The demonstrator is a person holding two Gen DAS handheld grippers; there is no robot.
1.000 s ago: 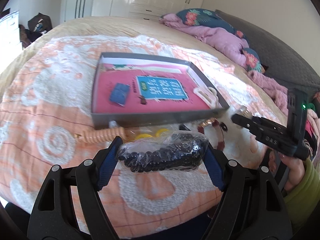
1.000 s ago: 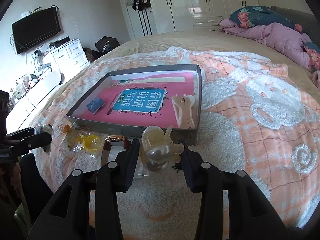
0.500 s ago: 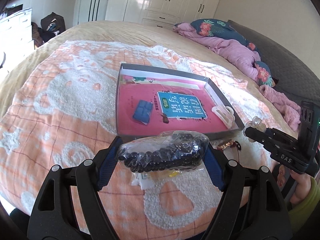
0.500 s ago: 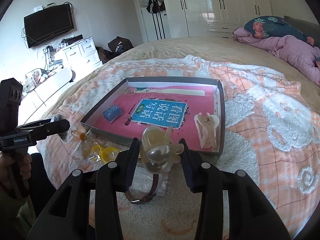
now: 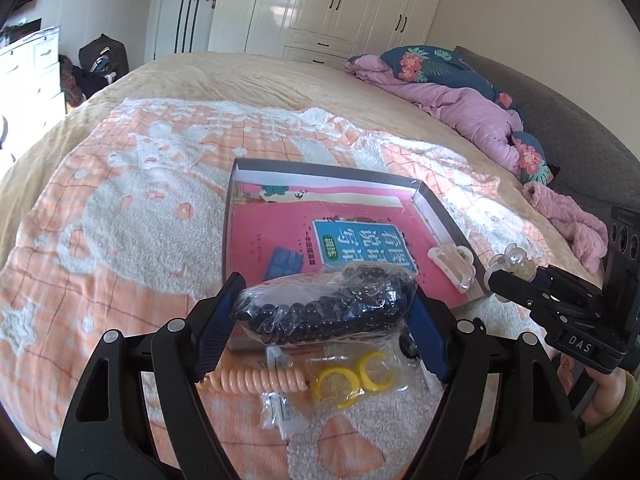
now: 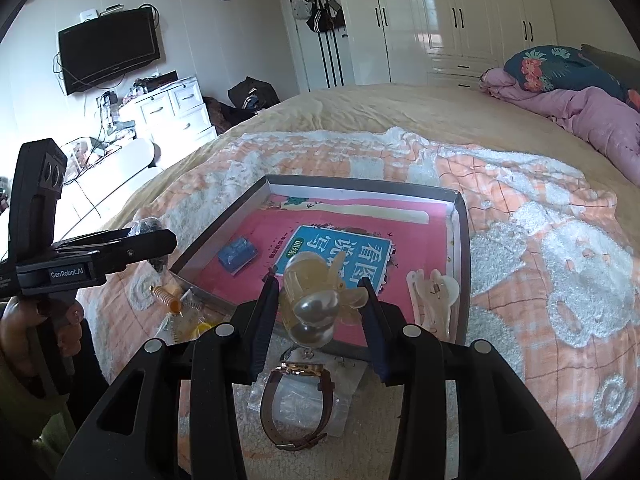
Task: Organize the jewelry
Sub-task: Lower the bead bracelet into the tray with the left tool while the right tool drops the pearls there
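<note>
My left gripper (image 5: pixel 320 312) is shut on a clear bag of black beads (image 5: pixel 324 306), held above the near edge of the grey tray (image 5: pixel 320 172). My right gripper (image 6: pixel 318 312) is shut on a translucent pearl hair clip (image 6: pixel 316 304), also raised over the tray's (image 6: pixel 360 184) near rim. The tray holds a pink book (image 6: pixel 348 236), a blue packet (image 6: pixel 236 254) and a white claw clip (image 6: pixel 432 296). On the blanket below lie a peach coil tie (image 5: pixel 256 380), yellow rings in a bag (image 5: pixel 352 380) and a brown-strap watch (image 6: pixel 296 404).
The tray rests on an orange and white blanket (image 5: pixel 120 220) covering a bed. Pink bedding and floral pillows (image 5: pixel 460 92) are piled at the far right. A person's hand (image 6: pixel 24 328) grips the left tool. White wardrobes and a dresser stand beyond the bed.
Both grippers have risen and tipped upward while keeping their loads; the tray now sits lower and farther in view. The coil tie and yellow rings reappear under the left gripper.
</note>
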